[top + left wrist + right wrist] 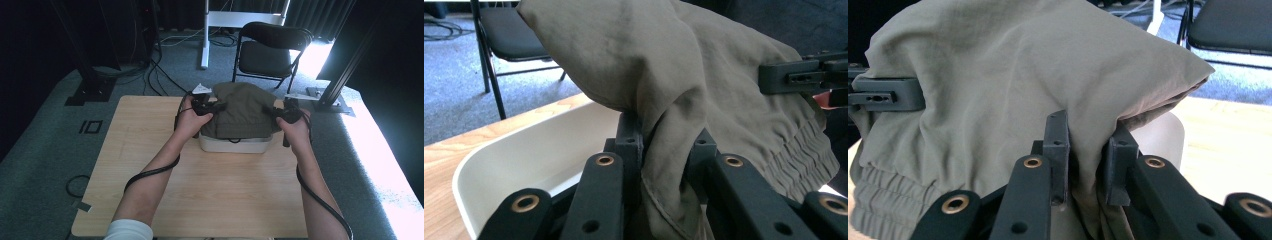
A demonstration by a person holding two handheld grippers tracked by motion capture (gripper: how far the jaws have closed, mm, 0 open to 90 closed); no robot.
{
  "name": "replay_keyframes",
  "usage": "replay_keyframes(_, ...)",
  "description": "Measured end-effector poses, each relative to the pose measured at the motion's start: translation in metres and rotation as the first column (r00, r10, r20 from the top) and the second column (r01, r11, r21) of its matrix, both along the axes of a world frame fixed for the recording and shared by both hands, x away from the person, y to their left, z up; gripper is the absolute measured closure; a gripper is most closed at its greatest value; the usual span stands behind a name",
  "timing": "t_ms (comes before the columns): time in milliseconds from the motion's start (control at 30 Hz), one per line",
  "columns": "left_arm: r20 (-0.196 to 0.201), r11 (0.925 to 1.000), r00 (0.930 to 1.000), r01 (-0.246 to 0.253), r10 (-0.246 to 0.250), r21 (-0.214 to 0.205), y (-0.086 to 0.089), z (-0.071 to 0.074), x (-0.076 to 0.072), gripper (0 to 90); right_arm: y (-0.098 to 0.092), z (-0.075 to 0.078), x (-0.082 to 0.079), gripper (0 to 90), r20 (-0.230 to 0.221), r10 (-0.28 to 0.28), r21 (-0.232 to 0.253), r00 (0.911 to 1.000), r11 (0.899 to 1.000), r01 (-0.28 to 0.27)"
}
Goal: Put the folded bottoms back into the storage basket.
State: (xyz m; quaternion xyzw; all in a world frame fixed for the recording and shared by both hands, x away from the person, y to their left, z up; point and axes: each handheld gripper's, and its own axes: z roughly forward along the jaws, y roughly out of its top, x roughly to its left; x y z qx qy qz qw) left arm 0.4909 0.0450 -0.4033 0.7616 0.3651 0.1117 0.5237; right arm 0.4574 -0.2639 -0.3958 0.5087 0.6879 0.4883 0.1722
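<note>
A: What do we have nearest us?

B: Our two forearms come in over the near edge of the wooden table [165, 200], a black cable trailing along each. The near half of the tabletop is bare wood.

A: And farther in?

B: Toward the far edge, about midway between the left and right edges, sits the white tub [235, 145]. Bunched over it is the olive-green garment [240, 112], draped so that it covers the tub's opening and spills toward the far side.

A: What are our tools doing?

B: We have the left gripper [212, 108] at the garment's left side and the right gripper [275, 112] at its right. Each is clenched on a fold of the cloth: in the left gripper view the fabric is pinched between the black jaws above the tub's white rim, and the right gripper view shows the same pinch, with an elastic gathered hem [883, 200] hanging at lower left.

A: Beyond the table?

B: A black folding chair [270, 50] stands on the grey carpet past the far edge.
</note>
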Motion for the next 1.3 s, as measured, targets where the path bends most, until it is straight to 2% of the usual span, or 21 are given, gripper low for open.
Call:
replay_keyframes(33,-0.004,1.0000,1.0000,-0.005,0.005,-0.001,-0.001,-0.004,0.003,76.7,0.000,-0.007,0.005,76.7,-0.012,-0.010,-0.006,0.9999,1.000,0.010)
replay_keyframes(133,-0.023,0.9998,0.9996,-0.016,0.016,0.008,-0.003,-0.014,0.010,76.6,-0.001,-0.015,0.010,76.6,-0.031,-0.016,0.001,0.9994,1.000,0.016)
replay_keyframes(167,-0.034,0.9997,0.9992,-0.021,0.021,0.012,-0.003,-0.017,0.011,76.6,0.000,-0.022,0.014,76.6,-0.050,-0.022,0.005,0.9985,1.000,0.022)
replay_keyframes(400,-0.081,0.9982,0.9953,-0.051,0.054,0.033,-0.002,-0.036,0.021,76.6,0.005,-0.042,0.026,76.6,-0.087,-0.035,-0.013,0.9956,0.999,0.034)
replay_keyframes(500,-0.092,0.9974,0.9941,-0.053,0.057,0.050,-0.004,-0.041,0.024,76.6,0.008,-0.052,0.032,76.6,-0.120,-0.045,-0.021,0.9917,0.999,0.042)
replay_keyframes(800,-0.140,0.9909,0.9862,-0.074,0.089,0.113,-0.010,-0.055,0.031,76.4,0.013,-0.064,0.038,76.5,-0.154,-0.054,-0.071,0.9865,0.997,0.043)
replay_keyframes(933,-0.158,0.9856,0.9816,-0.084,0.107,0.147,-0.013,-0.060,0.032,76.1,0.017,-0.070,0.040,76.4,-0.174,-0.057,-0.095,0.9830,0.995,0.040)
replay_keyframes(1067,-0.162,0.9786,0.9800,-0.085,0.116,0.187,-0.016,-0.064,0.032,75.9,0.020,-0.076,0.042,76.2,-0.199,-0.061,-0.107,0.9780,0.994,0.040)
replay_keyframes(1200,-0.168,0.9771,0.9777,-0.093,0.126,0.191,-0.017,-0.067,0.032,75.6,0.020,-0.080,0.043,75.4,-0.208,-0.062,-0.110,0.9761,0.993,0.040)
replay_keyframes(1267,-0.179,0.9725,0.9760,-0.083,0.124,0.218,-0.017,-0.068,0.032,75.5,0.021,-0.081,0.044,75.1,-0.217,-0.060,-0.112,0.9743,0.993,0.036)
replay_keyframes(1300,-0.185,0.9708,0.9755,-0.075,0.119,0.228,-0.018,-0.069,0.032,72.0,0.023,-0.081,0.044,72.5,-0.236,-0.052,-0.121,0.9704,0.992,0.023)
